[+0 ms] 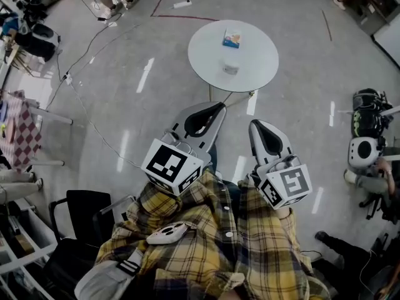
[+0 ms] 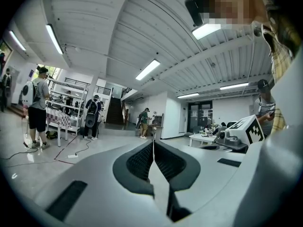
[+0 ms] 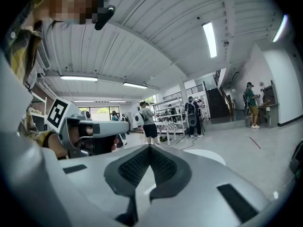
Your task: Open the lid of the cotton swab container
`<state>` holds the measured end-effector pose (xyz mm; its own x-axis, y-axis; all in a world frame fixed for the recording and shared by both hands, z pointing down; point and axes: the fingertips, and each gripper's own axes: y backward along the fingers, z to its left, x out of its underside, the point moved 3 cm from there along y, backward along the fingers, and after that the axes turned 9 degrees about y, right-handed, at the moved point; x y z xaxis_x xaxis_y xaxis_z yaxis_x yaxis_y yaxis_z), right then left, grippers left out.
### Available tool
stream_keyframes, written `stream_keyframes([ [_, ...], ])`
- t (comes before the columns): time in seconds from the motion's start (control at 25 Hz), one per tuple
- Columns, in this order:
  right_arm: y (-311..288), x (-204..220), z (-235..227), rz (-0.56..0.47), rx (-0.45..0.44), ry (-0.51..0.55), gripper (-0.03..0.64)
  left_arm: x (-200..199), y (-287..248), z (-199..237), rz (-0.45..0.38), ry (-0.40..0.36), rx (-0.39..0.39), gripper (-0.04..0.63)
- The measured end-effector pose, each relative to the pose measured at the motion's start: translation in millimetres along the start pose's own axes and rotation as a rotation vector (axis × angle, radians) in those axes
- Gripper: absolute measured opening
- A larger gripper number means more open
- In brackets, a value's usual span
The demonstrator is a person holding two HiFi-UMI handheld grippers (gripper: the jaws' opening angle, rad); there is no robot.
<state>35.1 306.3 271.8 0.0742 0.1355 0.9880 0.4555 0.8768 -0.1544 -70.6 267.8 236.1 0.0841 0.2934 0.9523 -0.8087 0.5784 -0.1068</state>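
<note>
A small clear cotton swab container [image 1: 230,67] stands with its lid on, on a round white table [image 1: 256,55] ahead of me. Both grippers hang close to my body, well short of the table. My left gripper [image 1: 219,107] is shut with nothing between its jaws; in the left gripper view [image 2: 153,141] the ribbed pads meet and point into the room. My right gripper [image 1: 257,125] is also shut and empty, its pads closed together in the right gripper view [image 3: 150,148]. That view shows part of the table [image 3: 210,156] just beyond the jaws.
A blue and white box [image 1: 232,39] lies on the table behind the container. A cable [image 1: 94,124] runs across the floor at the left. A checkered table [image 1: 15,133] and a black chair [image 1: 81,214] stand at left, equipment [image 1: 365,136] at right. People stand in the distance.
</note>
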Motion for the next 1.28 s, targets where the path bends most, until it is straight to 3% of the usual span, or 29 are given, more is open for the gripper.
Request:
stream_keyframes([
  [0.28,-45,5,-34,0.016,0.011,-0.004,0.017,-5,-47,36,0.02,0.002,0.018,0.026],
  [0.88,-205,-1,-115,0.125,0.08,-0.043,0.017,-40,-163,174,0.136,0.015,0.104,0.026],
  [1.08,-236,4,-129,0.152,0.095,-0.066,0.015,-39,-190,197,0.168,0.03,0.154,0.026],
  [1.28,-240,8,-151,0.176,0.107,-0.077,0.017,-35,-209,204,0.184,0.047,0.153,0.026],
])
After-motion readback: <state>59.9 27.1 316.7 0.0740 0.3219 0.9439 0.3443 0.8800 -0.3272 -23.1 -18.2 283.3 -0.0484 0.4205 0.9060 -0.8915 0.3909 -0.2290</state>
